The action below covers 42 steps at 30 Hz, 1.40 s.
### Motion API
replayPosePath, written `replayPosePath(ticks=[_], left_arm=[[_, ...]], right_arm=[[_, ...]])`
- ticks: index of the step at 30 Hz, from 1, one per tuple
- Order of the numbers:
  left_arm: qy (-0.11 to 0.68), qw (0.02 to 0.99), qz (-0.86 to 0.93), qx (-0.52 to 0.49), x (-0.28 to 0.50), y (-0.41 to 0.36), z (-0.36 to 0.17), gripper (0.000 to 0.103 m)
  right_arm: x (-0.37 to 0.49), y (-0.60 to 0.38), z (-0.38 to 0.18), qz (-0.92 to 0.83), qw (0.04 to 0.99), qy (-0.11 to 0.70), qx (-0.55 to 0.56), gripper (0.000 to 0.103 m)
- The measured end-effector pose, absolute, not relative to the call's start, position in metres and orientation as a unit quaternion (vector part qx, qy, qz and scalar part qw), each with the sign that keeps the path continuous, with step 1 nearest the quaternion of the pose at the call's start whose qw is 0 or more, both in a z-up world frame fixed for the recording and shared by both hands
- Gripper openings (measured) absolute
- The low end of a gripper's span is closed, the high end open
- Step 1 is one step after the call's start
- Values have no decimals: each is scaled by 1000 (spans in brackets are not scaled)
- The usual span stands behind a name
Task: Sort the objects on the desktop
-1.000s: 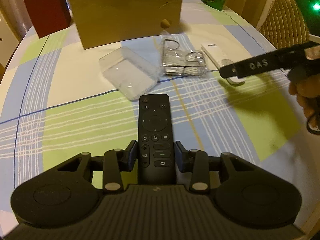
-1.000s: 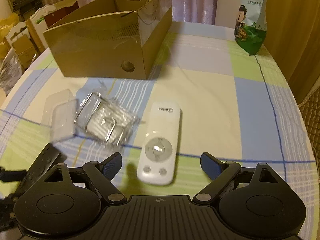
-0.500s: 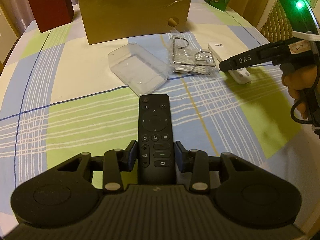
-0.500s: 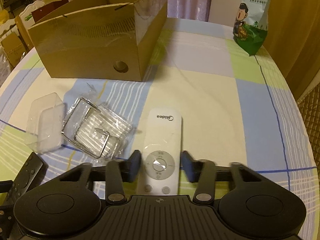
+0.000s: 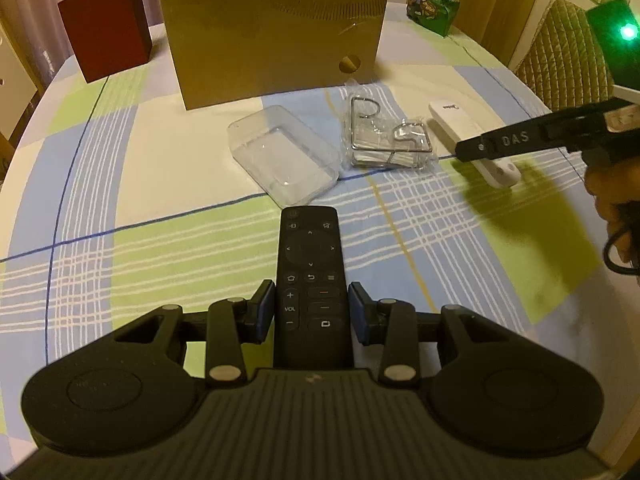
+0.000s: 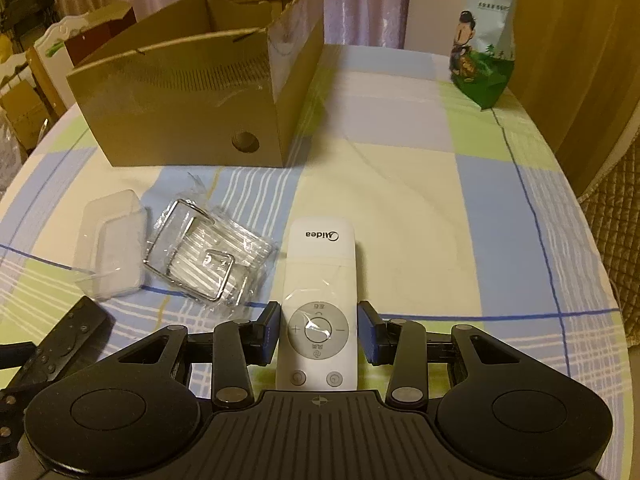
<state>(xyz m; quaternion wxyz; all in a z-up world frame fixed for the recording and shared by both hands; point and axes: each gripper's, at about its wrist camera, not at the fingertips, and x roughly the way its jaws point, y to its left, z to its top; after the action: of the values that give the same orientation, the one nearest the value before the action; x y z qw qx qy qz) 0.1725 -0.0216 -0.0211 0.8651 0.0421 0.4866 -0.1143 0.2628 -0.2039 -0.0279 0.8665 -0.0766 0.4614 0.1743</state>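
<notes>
Left wrist view: the left gripper [image 5: 311, 314] has its jaws closed on the lower end of the black remote [image 5: 310, 264] — long axis running straight ahead, its top end pointing toward the cardboard box [image 5: 272, 36] near the tabletop's far edge. Right wrist view: the right gripper [image 6: 318, 330] clamps the white remote [image 6: 320, 300] at its button ring, logo end pointing away — beside the wrapped wire rack [image 6: 204, 252] and the clear plastic case [image 6: 110, 252].
</notes>
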Motion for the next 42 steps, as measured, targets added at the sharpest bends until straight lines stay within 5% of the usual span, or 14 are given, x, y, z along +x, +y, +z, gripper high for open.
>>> replayPosePath(ticks=[42], left_arm=[[469, 875, -92, 72, 176, -12, -12, 33]], right_arm=[[250, -209, -12, 183, 873, 446, -68, 40]])
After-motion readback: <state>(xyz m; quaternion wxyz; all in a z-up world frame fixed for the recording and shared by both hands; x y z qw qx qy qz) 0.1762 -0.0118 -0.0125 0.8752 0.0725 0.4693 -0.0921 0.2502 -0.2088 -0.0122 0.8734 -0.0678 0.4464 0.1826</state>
